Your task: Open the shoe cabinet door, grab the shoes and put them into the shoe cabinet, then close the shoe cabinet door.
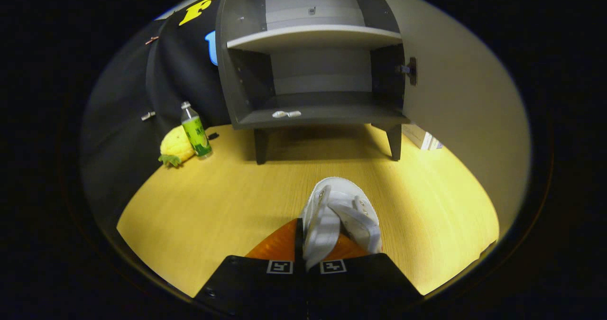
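Shoe (341,215) is held clenched in the tongs (306,251), both fingers pressed on its upper part, toe pointing ahead toward the shoe cabinet (313,59). The cabinet is seen open beyond the fingers, its door (455,102) swung wide to the right. The lower compartment (322,106) looks the easier target; the shoe is best carried low and straight over the surface (213,201), lifted past the front lip, then set down well inside so the door can be shut. Something small and pale (286,114) lies on that lower floor and cannot be identified. The shoe's heel and the fingertips are hidden from sight. A bottle (195,131) and a yellow plush toy (176,145) stand left of the cabinet.
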